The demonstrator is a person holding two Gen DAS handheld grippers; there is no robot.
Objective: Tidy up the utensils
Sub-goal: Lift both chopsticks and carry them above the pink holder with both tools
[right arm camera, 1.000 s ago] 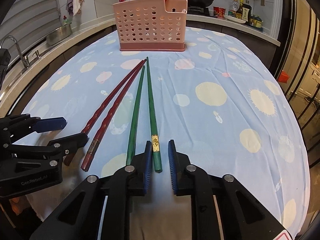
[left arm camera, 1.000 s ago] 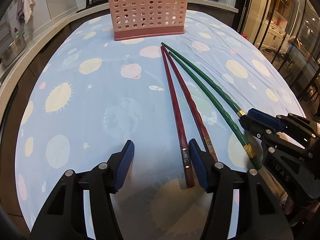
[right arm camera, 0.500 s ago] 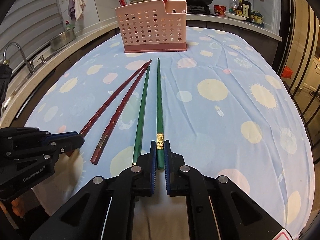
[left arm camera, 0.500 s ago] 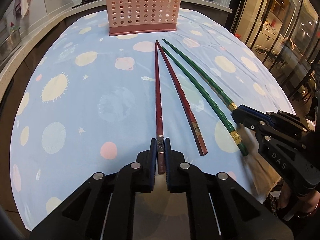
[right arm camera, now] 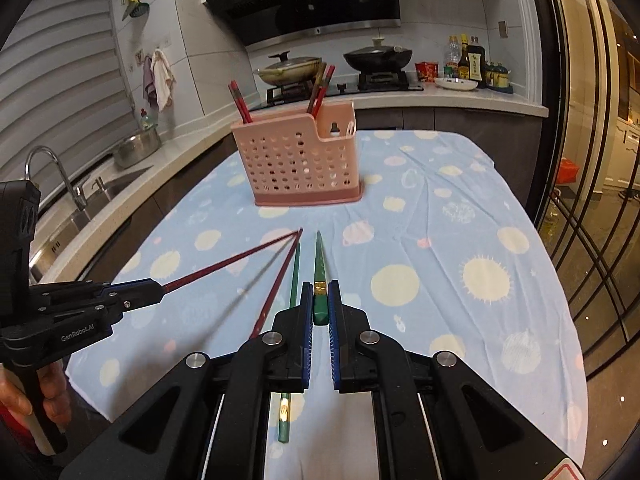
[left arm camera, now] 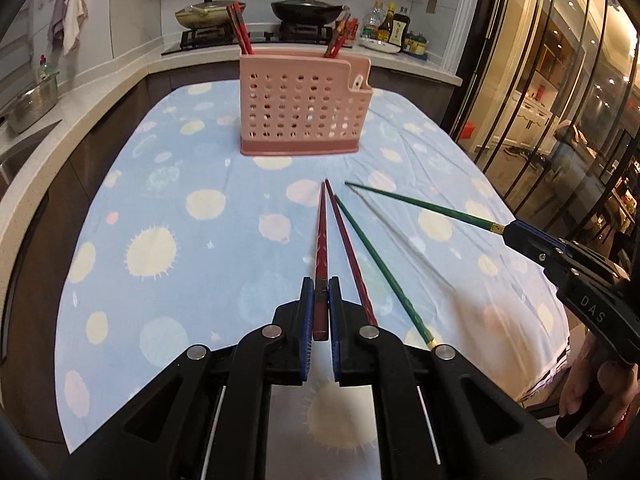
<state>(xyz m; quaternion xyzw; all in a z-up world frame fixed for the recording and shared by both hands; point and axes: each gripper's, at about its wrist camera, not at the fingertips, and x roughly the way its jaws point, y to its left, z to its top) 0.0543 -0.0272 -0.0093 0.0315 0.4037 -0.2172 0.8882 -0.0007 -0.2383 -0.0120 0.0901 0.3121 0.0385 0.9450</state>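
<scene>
Chopsticks pinched: my left gripper (left arm camera: 321, 300) holds a red lacquered chopstick (left arm camera: 321, 240), my right gripper (right arm camera: 320, 300) a green chopstick (right arm camera: 320, 264); next, aim both tips into the pink perforated plastic caddy (left arm camera: 304, 108) at twelve o'clock.

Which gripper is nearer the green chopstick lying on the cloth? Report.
Right. Right gripper hangs directly over the lying green chopstick; left gripper sits beyond the lying red chopstick.
</scene>
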